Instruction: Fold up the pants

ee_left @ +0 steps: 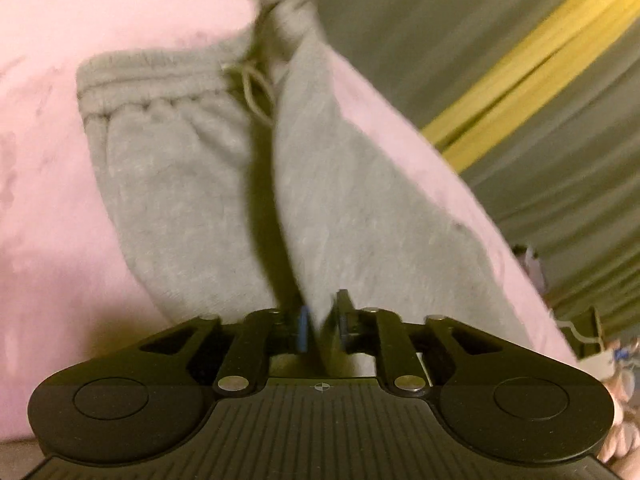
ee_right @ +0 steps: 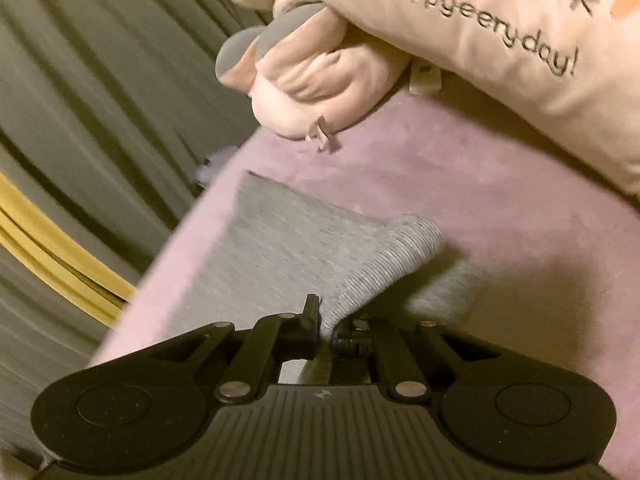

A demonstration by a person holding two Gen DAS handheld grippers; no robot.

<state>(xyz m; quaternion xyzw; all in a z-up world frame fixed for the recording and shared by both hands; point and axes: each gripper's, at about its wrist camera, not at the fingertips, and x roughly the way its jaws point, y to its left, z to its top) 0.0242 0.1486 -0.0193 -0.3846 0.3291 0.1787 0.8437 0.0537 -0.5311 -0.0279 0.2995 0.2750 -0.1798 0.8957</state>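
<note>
- Grey sweatpants are spread on a pink blanket, with the gathered waistband and drawstring at the far end.
- A fold of the grey fabric is pinched between the jaws of the left gripper, which are clamped on it.
- A ribbed cuff of the pants is held lifted by the right gripper, its jaws closed on it.
- A pink plush pillow with stitched lettering is seen beyond the pants.
</note>
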